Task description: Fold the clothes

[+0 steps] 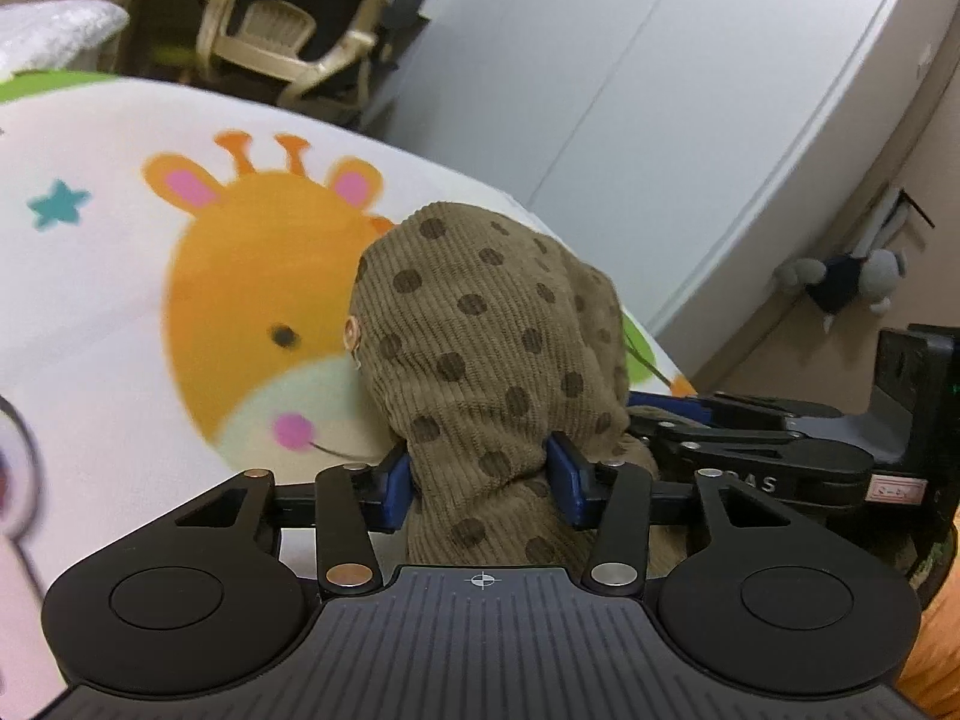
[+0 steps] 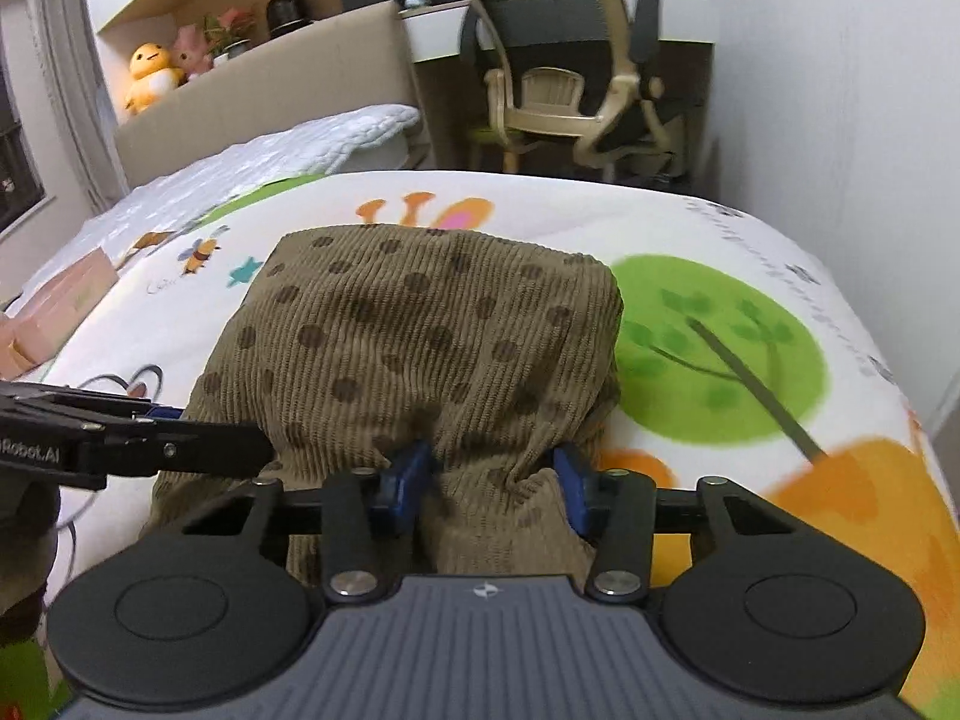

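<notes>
Blue pads of the left gripper (image 1: 485, 483) pinch a bunched neck of brown dotted corduroy, the garment (image 1: 474, 348), which humps up just ahead of the jaws. Alongside, in the right wrist view, the right gripper (image 2: 493, 489) is clenched on another gather of the same cloth, its pads pressed into the folds. Both jaws hold the near edge, close together, with the other gripper's black frame showing at the side of each view.

Beyond the pads, the garment lies in a rounded heap on the bed (image 2: 780, 276), over a quilt printed with a giraffe (image 1: 258, 312) and a green tree (image 2: 720, 354). What kind of garment it is cannot be told.

Judging by the ribbed weave and soft slump, the cloth is light, limp and grippy rather than slick; it will sag between two holds, not keep a crease by itself. Corners or a hem, held well apart, would likely serve better than the bunched middle.

Farther back stand a chair (image 2: 570, 84) and soft toys (image 2: 153, 75) on a shelf.
</notes>
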A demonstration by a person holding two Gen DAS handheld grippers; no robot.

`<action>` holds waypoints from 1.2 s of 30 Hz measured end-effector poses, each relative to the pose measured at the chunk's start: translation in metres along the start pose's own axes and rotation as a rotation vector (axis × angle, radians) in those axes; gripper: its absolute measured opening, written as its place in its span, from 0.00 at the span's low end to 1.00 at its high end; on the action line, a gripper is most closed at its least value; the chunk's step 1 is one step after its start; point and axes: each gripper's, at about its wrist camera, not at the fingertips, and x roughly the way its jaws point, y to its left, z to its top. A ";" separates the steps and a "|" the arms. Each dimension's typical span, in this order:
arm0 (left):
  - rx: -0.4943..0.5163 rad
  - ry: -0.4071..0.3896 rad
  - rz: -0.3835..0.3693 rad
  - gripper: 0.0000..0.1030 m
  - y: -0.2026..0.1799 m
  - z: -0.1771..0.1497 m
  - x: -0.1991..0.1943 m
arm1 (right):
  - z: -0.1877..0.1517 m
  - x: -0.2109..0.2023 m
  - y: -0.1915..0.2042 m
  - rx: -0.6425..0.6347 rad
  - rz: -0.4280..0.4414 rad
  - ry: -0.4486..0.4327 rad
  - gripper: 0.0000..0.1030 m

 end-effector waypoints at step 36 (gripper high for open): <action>0.009 -0.135 0.202 0.52 0.134 0.126 -0.034 | 0.026 0.109 0.206 -0.440 0.290 -0.036 0.75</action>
